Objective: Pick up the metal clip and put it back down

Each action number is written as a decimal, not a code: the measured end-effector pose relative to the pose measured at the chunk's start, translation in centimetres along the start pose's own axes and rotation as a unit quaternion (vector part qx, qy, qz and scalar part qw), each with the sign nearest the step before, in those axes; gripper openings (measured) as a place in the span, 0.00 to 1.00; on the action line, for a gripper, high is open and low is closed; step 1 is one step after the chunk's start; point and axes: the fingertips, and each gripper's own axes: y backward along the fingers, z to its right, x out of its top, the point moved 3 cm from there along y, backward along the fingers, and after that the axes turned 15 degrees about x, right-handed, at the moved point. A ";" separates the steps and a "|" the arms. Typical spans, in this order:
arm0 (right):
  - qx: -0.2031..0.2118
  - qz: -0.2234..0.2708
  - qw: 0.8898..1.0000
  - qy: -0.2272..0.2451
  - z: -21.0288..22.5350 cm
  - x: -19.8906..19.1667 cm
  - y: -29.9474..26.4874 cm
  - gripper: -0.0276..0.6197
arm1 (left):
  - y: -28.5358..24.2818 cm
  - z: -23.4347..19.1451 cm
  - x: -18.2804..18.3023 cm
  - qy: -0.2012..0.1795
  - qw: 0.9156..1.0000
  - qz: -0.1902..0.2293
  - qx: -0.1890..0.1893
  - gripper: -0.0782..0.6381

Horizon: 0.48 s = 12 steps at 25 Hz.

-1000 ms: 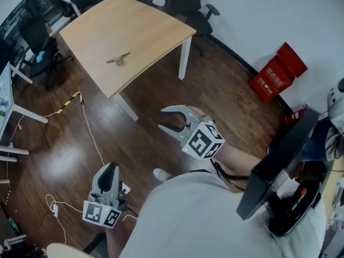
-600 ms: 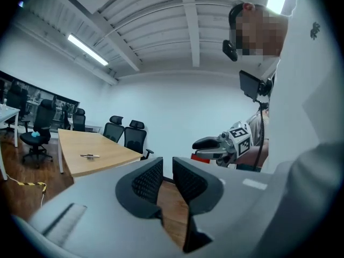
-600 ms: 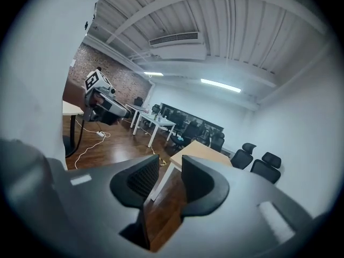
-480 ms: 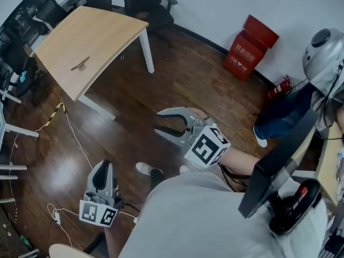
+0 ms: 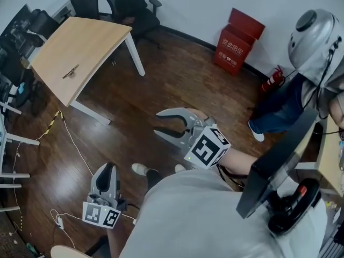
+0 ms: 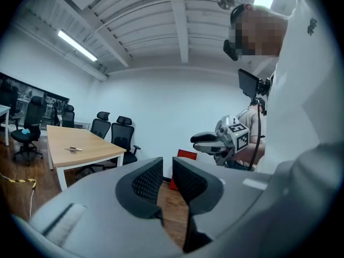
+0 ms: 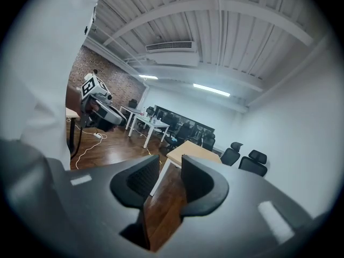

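The metal clip (image 5: 70, 72) lies on the light wooden table (image 5: 91, 42) at the head view's top left, far from both grippers. In the left gripper view the clip (image 6: 72, 149) is a small shape on the tabletop (image 6: 94, 147). My right gripper (image 5: 157, 123) hangs over the dark wood floor at mid-frame, open and empty. My left gripper (image 5: 107, 170) is low at the bottom left; its pads (image 6: 148, 180) stand a narrow gap apart with nothing between them. In the right gripper view the table (image 7: 188, 150) shows beyond the jaws, and no clip can be made out there.
Black office chairs (image 5: 126, 4) stand behind the table. Red boxes (image 5: 239, 34) and a fire extinguisher (image 5: 273, 79) sit by the far wall. A person in blue trousers (image 5: 282, 109) is at the right. Cables (image 5: 70, 138) trail across the floor at the left.
The head view has swung, so the table and clip have slid left in the picture and the person at the right has come in. Both grippers keep their places and openings.
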 end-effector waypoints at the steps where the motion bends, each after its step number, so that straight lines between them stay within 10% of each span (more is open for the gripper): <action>1: 0.000 0.000 1.000 0.001 -0.1 -0.1 0.1 0.24 | -0.1 0.2 -0.1 -0.001 1.000 0.000 -0.002 0.17; 12: -0.006 -0.003 1.000 0.006 -0.1 -0.8 1.5 0.24 | -0.9 2.1 -0.3 -0.008 1.000 -0.001 -0.015 0.17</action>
